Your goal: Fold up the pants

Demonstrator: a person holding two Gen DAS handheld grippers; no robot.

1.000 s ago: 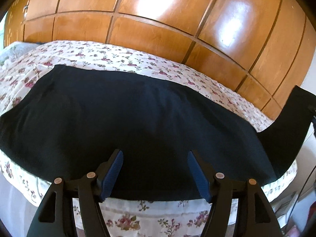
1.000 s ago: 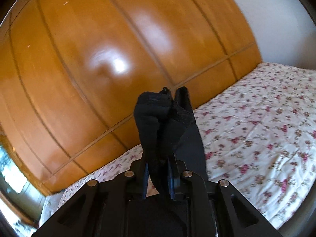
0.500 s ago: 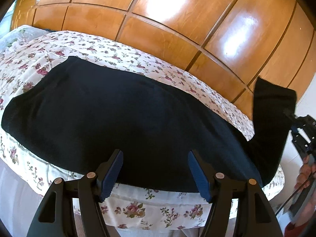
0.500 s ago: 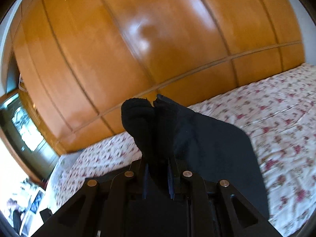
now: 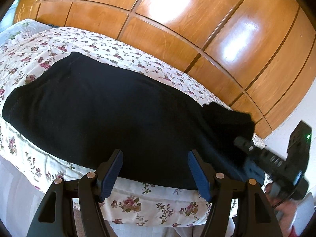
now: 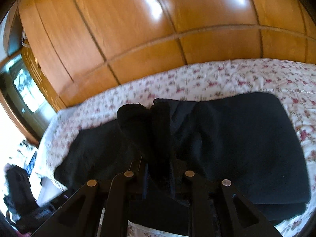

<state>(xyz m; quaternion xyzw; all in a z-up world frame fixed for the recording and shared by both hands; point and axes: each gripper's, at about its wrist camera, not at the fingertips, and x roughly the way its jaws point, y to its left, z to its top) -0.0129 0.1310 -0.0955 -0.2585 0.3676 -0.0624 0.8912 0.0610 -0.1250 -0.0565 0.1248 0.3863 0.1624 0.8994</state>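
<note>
Black pants (image 5: 102, 106) lie spread along the near side of a bed with a floral sheet (image 5: 110, 49). My left gripper (image 5: 155, 170) is open and empty, hovering just above the pants' near edge. My right gripper (image 6: 159, 174) is shut on the bunched leg end of the pants (image 6: 146, 122), holding it low over the rest of the pants (image 6: 237, 138). In the left wrist view the right gripper (image 5: 248, 148) shows at the right, with the leg end (image 5: 229, 120) folded back over the fabric.
A glossy wooden wardrobe (image 5: 177, 19) runs close behind the bed. The sheet's front edge (image 5: 158, 203) hangs down in front. A window (image 6: 23, 86) and clutter on the floor (image 6: 21, 187) are at the left of the right wrist view.
My right gripper has carried the leg end leftward and down, from held high at the bed's right end to low over the pants. The left gripper has pulled back slightly, still open.
</note>
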